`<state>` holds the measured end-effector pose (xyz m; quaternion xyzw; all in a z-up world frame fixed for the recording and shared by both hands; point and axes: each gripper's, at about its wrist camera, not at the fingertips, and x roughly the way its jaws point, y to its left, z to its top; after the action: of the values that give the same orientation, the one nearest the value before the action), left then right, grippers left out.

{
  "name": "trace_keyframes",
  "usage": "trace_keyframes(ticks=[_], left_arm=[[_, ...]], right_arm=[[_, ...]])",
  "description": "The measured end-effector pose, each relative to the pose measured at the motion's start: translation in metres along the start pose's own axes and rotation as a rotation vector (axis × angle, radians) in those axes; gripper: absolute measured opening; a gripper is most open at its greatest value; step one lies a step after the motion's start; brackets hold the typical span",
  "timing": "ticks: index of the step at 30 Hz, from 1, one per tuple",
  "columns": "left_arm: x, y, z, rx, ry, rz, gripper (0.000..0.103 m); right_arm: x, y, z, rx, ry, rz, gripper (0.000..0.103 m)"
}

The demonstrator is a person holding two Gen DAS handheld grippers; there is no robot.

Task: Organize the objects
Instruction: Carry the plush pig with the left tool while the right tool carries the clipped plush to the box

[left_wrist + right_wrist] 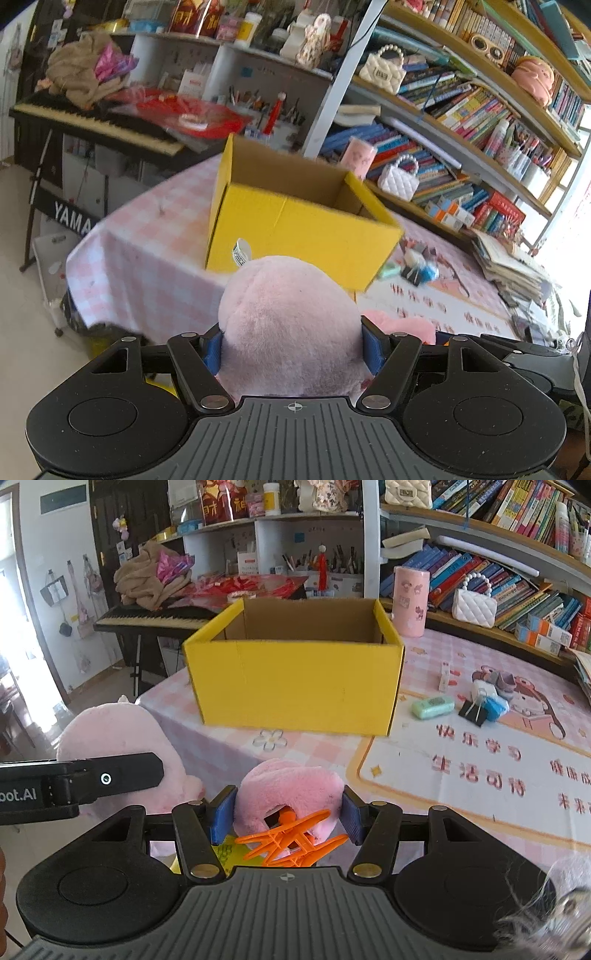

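My left gripper is shut on a big pale pink plush toy, whose round body fills the space between the blue pads. My right gripper is shut on a smaller pink plush part with a hole in it, and an orange plastic clip hangs at that hole. Ahead of both stands an open yellow cardboard box on the pink checked tablecloth; it looks empty inside. In the right wrist view the left gripper's black arm crosses the big plush toy at the left.
Small items lie right of the box: a green eraser case, a black binder clip, a blue thing and a small white box. A pink cup and white purse stand behind. Bookshelves line the right; a keyboard stands at the left.
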<state>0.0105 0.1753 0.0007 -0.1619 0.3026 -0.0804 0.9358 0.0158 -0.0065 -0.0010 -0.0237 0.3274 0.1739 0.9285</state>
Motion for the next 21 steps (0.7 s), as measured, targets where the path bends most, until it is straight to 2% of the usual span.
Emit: trace_keyframes(ticks=[6, 11, 15, 21], left_arm=[[0.018, -0.009, 0.046, 0.035, -0.097, 0.001, 0.069], [0.048, -0.022, 0.082, 0.072, -0.159, 0.022, 0.069], [0.086, -0.034, 0.101, 0.113, -0.166, 0.045, 0.070], [0.137, -0.040, 0.112, 0.138, -0.143, 0.098, 0.071]], right_arm=[[0.009, -0.024, 0.052, 0.009, -0.129, -0.041, 0.055], [0.029, -0.048, 0.104, 0.015, -0.207, -0.050, 0.055], [0.060, -0.061, 0.138, -0.001, -0.223, -0.038, 0.055], [0.111, -0.074, 0.166, -0.006, -0.171, -0.025, 0.055]])
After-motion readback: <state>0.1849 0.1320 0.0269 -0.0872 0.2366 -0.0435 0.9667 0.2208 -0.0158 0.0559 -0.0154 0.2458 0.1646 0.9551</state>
